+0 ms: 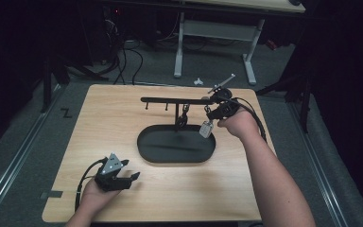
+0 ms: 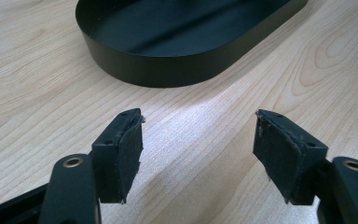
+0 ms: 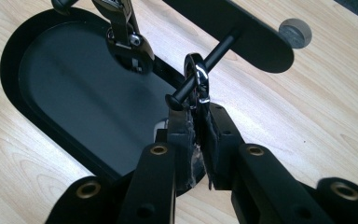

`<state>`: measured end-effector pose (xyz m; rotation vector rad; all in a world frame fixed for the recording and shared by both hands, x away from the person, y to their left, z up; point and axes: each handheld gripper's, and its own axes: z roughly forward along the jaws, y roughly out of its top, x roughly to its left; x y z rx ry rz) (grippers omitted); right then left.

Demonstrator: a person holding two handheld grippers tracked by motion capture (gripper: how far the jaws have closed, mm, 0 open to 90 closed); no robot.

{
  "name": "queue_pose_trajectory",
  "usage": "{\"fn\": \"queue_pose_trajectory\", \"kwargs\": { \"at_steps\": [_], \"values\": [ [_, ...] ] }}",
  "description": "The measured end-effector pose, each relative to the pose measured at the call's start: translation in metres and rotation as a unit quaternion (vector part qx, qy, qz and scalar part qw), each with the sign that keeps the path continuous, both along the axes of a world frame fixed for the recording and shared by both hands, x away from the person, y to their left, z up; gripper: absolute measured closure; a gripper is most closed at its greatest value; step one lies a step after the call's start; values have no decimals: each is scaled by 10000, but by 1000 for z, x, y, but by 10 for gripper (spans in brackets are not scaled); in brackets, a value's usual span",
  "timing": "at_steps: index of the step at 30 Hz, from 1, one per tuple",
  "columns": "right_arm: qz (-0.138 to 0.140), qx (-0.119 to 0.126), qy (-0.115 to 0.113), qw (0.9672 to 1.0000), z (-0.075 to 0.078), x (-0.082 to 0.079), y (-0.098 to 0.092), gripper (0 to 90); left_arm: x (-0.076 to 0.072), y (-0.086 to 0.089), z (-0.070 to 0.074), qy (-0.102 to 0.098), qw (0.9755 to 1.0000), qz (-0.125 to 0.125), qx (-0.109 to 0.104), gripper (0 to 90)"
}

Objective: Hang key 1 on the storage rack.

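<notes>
High view: a black oval tray (image 1: 177,144) sits near the middle of the wooden surface (image 1: 123,123), a little toward its far edge, and its floor looks bare apart from the post of a black hook rack (image 1: 170,100) rising from its far rim. The rack's bar runs parallel to the far edge. One keychain (image 1: 183,116) hangs from a peg near the post. The right gripper (image 1: 213,109) is at the bar's right end, holding a second keychain with a pale tag (image 1: 206,128) that dangles over the tray's right end. The left gripper (image 1: 133,176) rests near the surface's near left corner.

Left gripper view: the jaws stand spread apart with bare wood between them; the tray's curved wall (image 2: 168,65) lies ahead, its inside dark and empty.

Right gripper view: the jaws are pressed together, pinching the keychain just below its metal ring (image 3: 196,77), which is looped around a rack peg (image 3: 205,63) above the tray's edge.
</notes>
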<state>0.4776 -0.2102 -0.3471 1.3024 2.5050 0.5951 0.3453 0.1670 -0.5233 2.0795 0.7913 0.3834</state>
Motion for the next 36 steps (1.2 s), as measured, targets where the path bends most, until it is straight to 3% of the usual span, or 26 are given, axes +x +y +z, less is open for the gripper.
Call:
{"fn": "queue_pose_trajectory", "kwargs": {
  "at_steps": [12, 14, 20, 25, 32, 36],
  "values": [
    [-179, -66, 70, 9998, -4, -4, -3, 699, 0, -1, 0, 28, 10000, -39, 38, 333],
    [-206, -75, 88, 9997, -7, -7, -5, 630, 0, -1, -1, 31, 10000, -34, 39, 333],
    [-277, -31, 102, 9996, -14, -12, -10, 539, 0, -2, -1, 32, 10000, -46, 62, 333],
    [-332, 54, 124, 9994, -27, -18, -17, 441, 0, -3, -1, 36, 10000, -37, 74, 333],
    [-438, 265, 191, 9985, -47, -27, -25, 386, 1, -4, -2, 36, 10000, -43, 65, 333],
    [-497, 263, 177, 9983, -63, -34, -30, 345, 1, -5, -3, 52, 9999, -64, 92, 333]
  ]
}}
